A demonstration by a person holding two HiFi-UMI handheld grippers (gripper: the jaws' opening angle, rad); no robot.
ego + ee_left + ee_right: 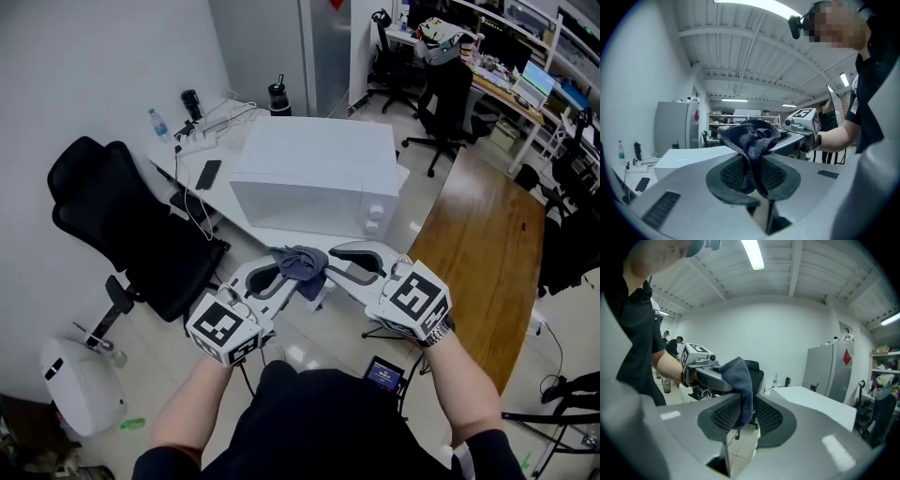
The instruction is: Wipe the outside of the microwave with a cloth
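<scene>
Microwave (pixel 314 183): white, standing on the white desk (pixel 225 131), its front towards the person, two knobs at the front's right end.
Cloth (pixel 302 261): dark blue-grey and bunched, held in the air in front of the desk's near edge, short of the microwave and not touching it.
Left hand-held gripper (pixel 281 275): roughly level, its tips meeting the cloth from the left; in the left gripper view its pads stand narrow with a fold of cloth (pixel 751 138) pinched between them.
Right hand-held gripper (pixel 336 265): reaches in from the right, tips just beside the left one's; in the right gripper view the cloth (pixel 740 380) hangs between its pads and is gripped there.
Grip: both hand-held grippers hold the same cloth at once, from opposite sides.
Desk items: a phone (pixel 208 174) lying flat to the left of the microwave, a water bottle (pixel 159 125) at the far left corner, white cables between them.
Surroundings: a black office chair (pixel 122 225) on the pale floor, left of the desk.
</scene>
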